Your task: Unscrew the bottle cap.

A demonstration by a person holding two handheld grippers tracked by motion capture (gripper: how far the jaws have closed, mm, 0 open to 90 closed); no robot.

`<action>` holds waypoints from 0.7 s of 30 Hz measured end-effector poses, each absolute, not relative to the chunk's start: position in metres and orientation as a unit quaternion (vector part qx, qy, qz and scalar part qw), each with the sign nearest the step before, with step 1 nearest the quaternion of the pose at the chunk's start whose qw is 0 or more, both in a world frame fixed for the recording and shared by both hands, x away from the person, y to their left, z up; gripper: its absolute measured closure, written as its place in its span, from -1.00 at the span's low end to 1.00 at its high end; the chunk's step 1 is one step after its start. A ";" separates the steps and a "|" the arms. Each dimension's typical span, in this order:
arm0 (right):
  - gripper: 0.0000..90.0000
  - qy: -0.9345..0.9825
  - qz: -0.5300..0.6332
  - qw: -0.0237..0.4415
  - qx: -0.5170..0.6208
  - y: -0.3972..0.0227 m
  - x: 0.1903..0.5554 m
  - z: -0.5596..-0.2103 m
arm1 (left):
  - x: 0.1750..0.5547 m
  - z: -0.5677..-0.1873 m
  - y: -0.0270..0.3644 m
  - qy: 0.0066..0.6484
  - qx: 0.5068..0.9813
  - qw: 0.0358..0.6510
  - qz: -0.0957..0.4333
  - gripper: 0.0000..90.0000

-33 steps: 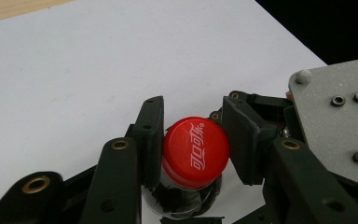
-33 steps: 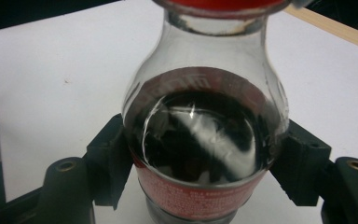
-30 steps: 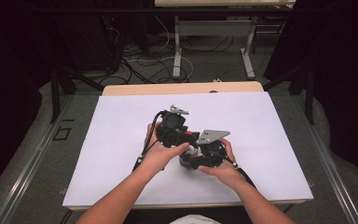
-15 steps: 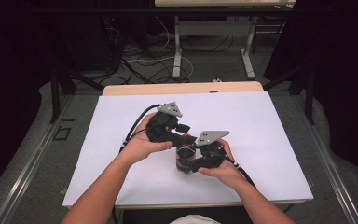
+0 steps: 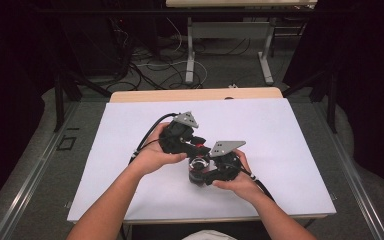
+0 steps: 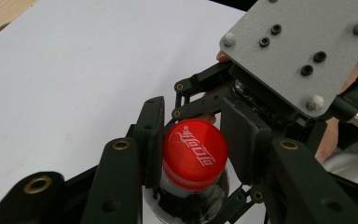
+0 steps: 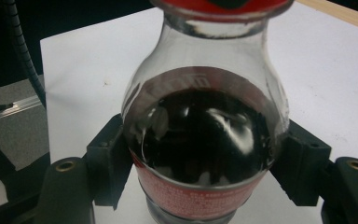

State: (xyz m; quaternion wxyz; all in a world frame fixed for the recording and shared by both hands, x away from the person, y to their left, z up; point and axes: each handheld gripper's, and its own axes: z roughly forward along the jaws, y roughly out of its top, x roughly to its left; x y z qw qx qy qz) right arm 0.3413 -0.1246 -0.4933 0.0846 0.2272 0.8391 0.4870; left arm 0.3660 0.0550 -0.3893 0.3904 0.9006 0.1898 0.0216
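One white table (cables on floor behind).

A white table with a wooden far edge stands on grey floor. Beyond it, cables tangle around metal desk legs in darkness.

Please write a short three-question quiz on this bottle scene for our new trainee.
1. True or false: the right hand-held gripper is shut on the body of the bottle.
2. What colour is the cap?
3. The left hand-held gripper has its pads: A) away from the bottle, B) at the two sides of the cap, C) on the white table.

Key: 1 true. 2 red. 3 B; its jaws have just been closing around the cap.
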 end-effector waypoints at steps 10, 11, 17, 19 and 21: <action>-0.34 0.836 0.484 0.097 0.241 -0.126 0.341 -0.492 | 0.349 -0.388 0.042 0.328 0.861 0.382 0.073 0.37; -0.34 0.837 0.481 0.103 0.240 -0.126 0.341 -0.492 | 0.348 -0.388 0.040 0.340 0.855 0.383 0.079 0.37; -0.34 0.834 0.476 0.120 0.253 -0.125 0.340 -0.494 | 0.341 -0.389 0.030 0.423 0.820 0.374 0.099 0.37; -0.34 0.833 0.475 0.125 0.256 -0.125 0.340 -0.494 | 0.341 -0.389 0.028 0.434 0.814 0.372 0.105 0.36; -0.34 0.834 0.473 0.128 0.254 -0.125 0.340 -0.494 | 0.340 -0.390 0.027 0.440 0.811 0.370 0.107 0.36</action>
